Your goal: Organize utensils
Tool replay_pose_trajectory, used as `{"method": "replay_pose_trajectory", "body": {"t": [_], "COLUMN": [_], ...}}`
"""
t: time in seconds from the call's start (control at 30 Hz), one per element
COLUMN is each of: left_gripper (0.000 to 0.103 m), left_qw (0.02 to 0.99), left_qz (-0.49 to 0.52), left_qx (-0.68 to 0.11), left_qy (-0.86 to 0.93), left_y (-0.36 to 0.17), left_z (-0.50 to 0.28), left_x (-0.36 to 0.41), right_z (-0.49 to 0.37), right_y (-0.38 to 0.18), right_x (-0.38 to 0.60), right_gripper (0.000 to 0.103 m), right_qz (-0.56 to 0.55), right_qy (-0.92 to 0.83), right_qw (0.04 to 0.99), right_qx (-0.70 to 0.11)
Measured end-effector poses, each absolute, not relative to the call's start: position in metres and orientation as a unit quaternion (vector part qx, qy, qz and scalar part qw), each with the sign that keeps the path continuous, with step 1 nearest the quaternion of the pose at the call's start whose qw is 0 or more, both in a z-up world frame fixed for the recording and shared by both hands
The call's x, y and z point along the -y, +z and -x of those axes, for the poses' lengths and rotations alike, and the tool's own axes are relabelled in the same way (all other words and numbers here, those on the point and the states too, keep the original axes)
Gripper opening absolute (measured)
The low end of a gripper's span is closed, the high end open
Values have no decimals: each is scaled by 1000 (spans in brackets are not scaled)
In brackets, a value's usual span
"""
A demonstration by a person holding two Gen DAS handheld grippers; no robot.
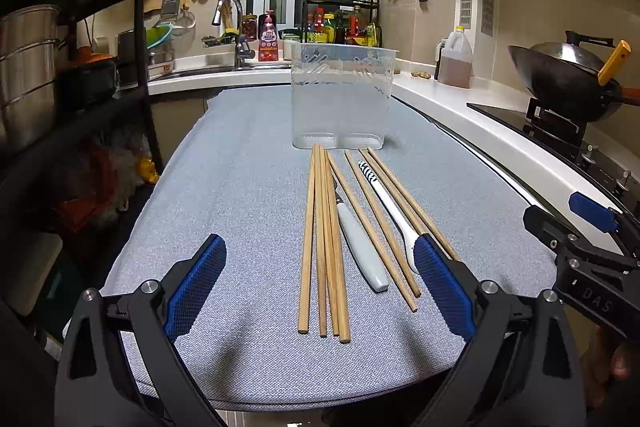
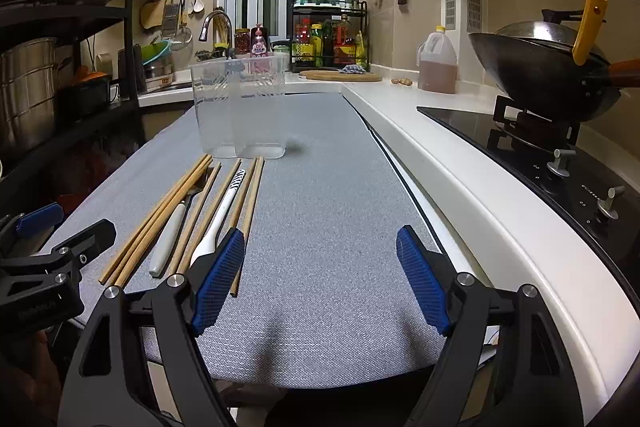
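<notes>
1. Nine or so wooden chopsticks [image 1: 324,247] lie loose on the grey mat [image 1: 240,187] at centre frame in the left wrist view, tips pointing toward the clear holder [image 1: 342,95]; count uncertain where they overlap. Nothing is in the holder yet, as far as its frosted walls show.
2. Mixed among them: a grey-handled utensil [image 1: 362,251], its head hidden under the sticks, and a white-handled one with a striped end [image 1: 390,207], its lower end behind your pad. Sort by type, so judge which you want first.
3. Holder stands upright just beyond the stick tips, upper centre. It looks split into two compartments; I judge one suits chopsticks, the other the remaining pieces.
4. Left gripper [image 1: 320,287] is spread wide and empty, straddling the bundle of five sticks at lower centre. Lower squarely, close on the middle of the bundle, so it lifts level.
5. Right gripper [image 2: 320,279] is likewise spread and empty, over bare mat at lower centre of its own view, its left pad beside the rightmost sticks.
6. Risk: round sticks roll and fan out. Grip few, tip them upright before entry.
7. Counter [image 2: 460,163] and wok [image 2: 552,67] lie to the right; keep your swing clear.
</notes>
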State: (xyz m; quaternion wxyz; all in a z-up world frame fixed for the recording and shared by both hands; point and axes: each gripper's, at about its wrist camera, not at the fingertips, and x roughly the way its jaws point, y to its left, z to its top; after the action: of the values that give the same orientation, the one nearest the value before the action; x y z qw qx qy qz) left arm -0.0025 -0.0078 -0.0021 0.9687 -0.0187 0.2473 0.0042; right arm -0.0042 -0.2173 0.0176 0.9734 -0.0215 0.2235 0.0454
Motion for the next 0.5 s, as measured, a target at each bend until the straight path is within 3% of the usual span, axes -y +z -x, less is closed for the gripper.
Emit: {"method": "replay_pose_trajectory", "body": {"t": [0.5], "left_gripper": [92], "left_qw": [969], "left_qz": [27], "left_qx": [-245], "left_qy": [9], "left_y": [-1], "left_z": [2], "left_x": [3], "right_z": [2], "right_y": [18], "right_x": [216], "right_gripper": [77], "right_qz": [24], "right_qy": [42], "right_qw": [972], "right_qx": [-231]}}
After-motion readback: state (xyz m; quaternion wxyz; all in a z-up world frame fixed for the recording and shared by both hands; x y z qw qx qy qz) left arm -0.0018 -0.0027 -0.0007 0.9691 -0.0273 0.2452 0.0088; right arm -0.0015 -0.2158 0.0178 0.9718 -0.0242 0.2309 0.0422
